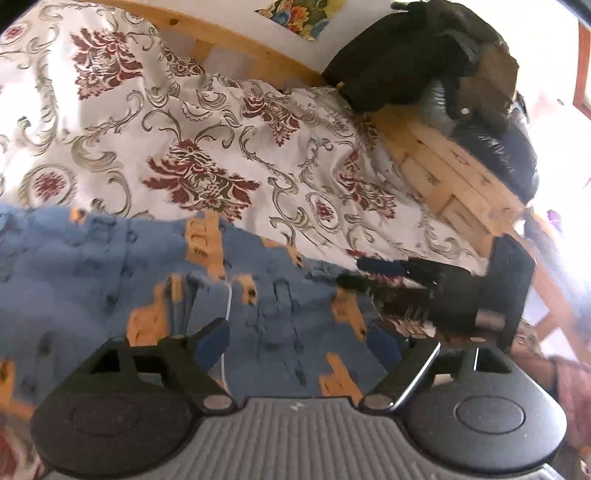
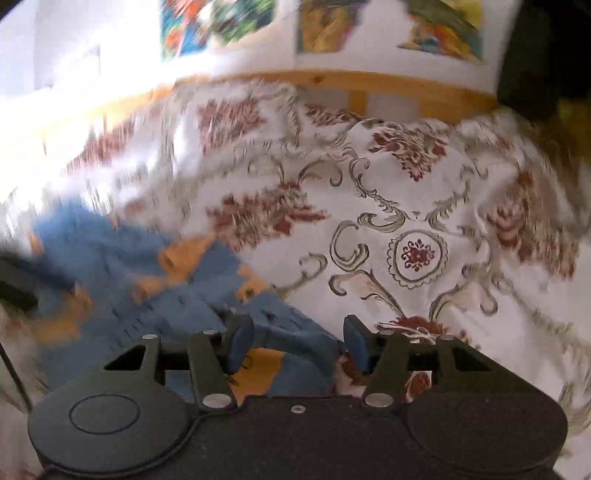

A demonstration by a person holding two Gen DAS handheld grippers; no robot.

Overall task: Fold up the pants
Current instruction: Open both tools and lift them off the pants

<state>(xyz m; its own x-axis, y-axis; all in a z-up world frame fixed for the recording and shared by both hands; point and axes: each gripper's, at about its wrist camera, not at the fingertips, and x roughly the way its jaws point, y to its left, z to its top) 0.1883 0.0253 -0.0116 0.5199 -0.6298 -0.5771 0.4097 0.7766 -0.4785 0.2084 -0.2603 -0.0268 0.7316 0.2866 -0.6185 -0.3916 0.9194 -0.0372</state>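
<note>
Blue pants with orange patches (image 1: 92,273) lie spread on a white floral bedspread (image 1: 221,122). My left gripper (image 1: 299,343) hovers open just above the cloth, its blue pads (image 1: 212,339) wide apart and holding nothing. The right gripper (image 1: 369,273) shows at the pants' right edge, pointing left. In the right wrist view, which is motion-blurred, the pants (image 2: 140,273) fill the lower left. A fold of their blue edge lies between the open fingers of the right gripper (image 2: 298,345). The pads (image 2: 356,345) are not pressed on it.
A wooden bed frame (image 1: 454,184) runs along the far and right sides of the bedspread (image 2: 417,206). A black bag (image 1: 406,55) and a shiny black sack (image 1: 498,147) sit on the frame's corner. Colourful pictures (image 2: 332,26) hang on the wall behind.
</note>
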